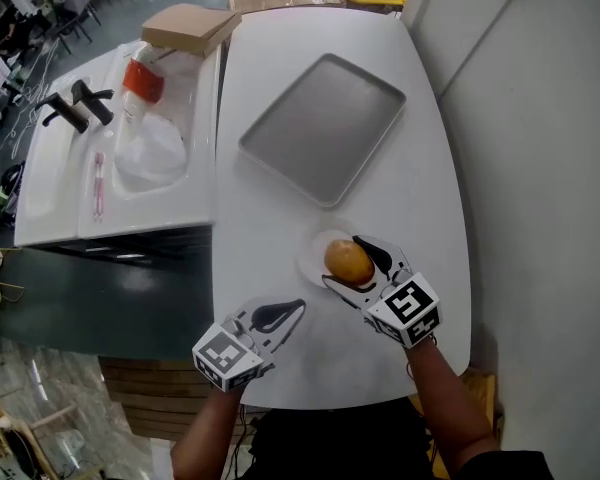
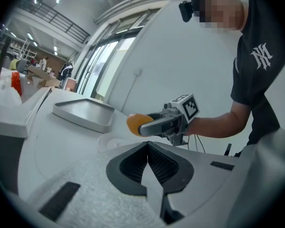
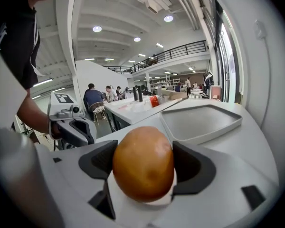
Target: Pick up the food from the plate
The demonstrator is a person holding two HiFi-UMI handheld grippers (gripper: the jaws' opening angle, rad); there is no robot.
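A round orange-brown piece of food [image 1: 348, 261] is clamped in my right gripper [image 1: 342, 259], a little above the small white plate [image 1: 314, 251] near the table's front right. In the right gripper view the food [image 3: 142, 179] fills the gap between the jaws of the right gripper [image 3: 144, 158]. My left gripper [image 1: 292, 310] rests low over the table, left of the plate and apart from it, shut with nothing in it. The left gripper view shows its own jaws [image 2: 147, 167] pressed together, and beyond them the food [image 2: 137, 123], the right gripper [image 2: 157, 124] and the plate [image 2: 109, 141].
A grey tray [image 1: 325, 128] lies empty farther back on the white table [image 1: 270, 78]. A white sink counter [image 1: 70, 188] with a red-capped bottle [image 1: 142, 78] and black taps [image 1: 75, 106] stands left. Cardboard boxes [image 1: 190, 26] sit at the far end. A wall [image 1: 540, 148] runs along the right.
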